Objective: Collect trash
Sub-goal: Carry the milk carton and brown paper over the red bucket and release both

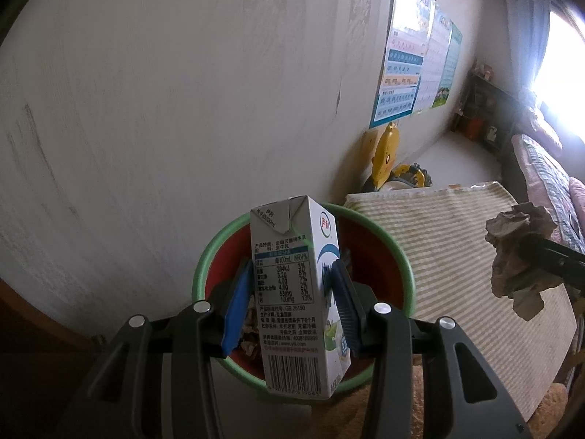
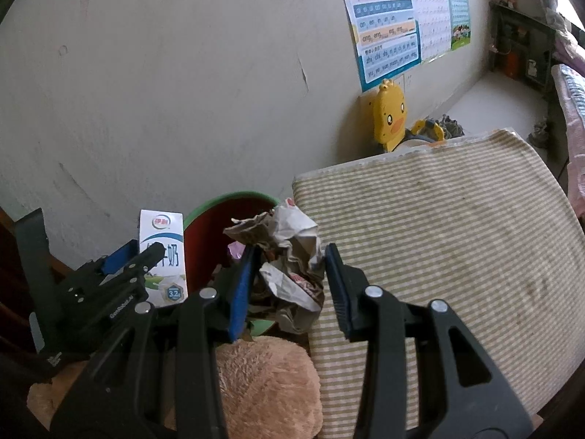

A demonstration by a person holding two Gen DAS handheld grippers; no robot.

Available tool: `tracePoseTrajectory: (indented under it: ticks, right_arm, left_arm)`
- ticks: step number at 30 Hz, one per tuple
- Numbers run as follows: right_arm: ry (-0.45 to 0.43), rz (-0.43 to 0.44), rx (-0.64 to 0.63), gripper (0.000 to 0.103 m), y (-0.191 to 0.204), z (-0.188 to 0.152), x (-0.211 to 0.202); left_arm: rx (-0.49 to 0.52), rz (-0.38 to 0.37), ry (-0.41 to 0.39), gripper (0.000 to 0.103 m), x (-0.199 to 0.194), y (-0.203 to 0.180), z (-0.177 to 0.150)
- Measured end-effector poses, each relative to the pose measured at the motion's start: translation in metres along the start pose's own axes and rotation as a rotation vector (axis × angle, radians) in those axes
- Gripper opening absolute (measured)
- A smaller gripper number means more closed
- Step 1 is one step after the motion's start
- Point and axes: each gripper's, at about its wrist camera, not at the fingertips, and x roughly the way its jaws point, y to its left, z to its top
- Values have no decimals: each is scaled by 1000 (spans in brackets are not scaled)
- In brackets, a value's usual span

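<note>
Two pieces of trash held over the bin

Both of my grippers are loaded. On my left gripper (image 1: 292,292), the blue fingers (image 1: 237,303) are clamped on the sides of a white milk carton (image 1: 296,289), which stands upright between them with its barcode end toward the camera. It hangs directly above the bin (image 1: 398,256), a round one with a green rim and a red inside, and I can see scraps already lying in the bottom.

My right gripper (image 2: 289,278) grips a crumpled paper wad (image 2: 292,256), grey-brown with a bit of red print. Its left finger presses into the wad; on the right side I can see the wad reaching the pad, though the contact there is partly hidden by folds. From the right wrist camera the wad sits over the near edge of the bin (image 2: 226,197), with the carton (image 2: 162,252) and the left gripper (image 2: 131,256) just to its left. From the left wrist camera the same wad (image 1: 519,256) appears far to the right, over the striped mat (image 1: 457,256).

That mat lies just beside the bin. A tan plush toy (image 2: 263,384) sits below my right gripper, touching the mat's edge. A yellow duck chair (image 2: 391,117) stands against the wall beyond, under some posters (image 2: 395,29).
</note>
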Motion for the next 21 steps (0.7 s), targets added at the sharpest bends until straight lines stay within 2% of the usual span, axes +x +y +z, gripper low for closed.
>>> tracePoseTrajectory:
  ticks: [15, 21]
  right_arm:
    - [23, 7, 17, 38, -3, 1, 7]
    - [20, 19, 23, 38, -3, 2, 8]
  left_arm:
    - [5, -5, 17, 41, 7, 1, -2]
    - [22, 5, -2, 41, 5, 0, 4]
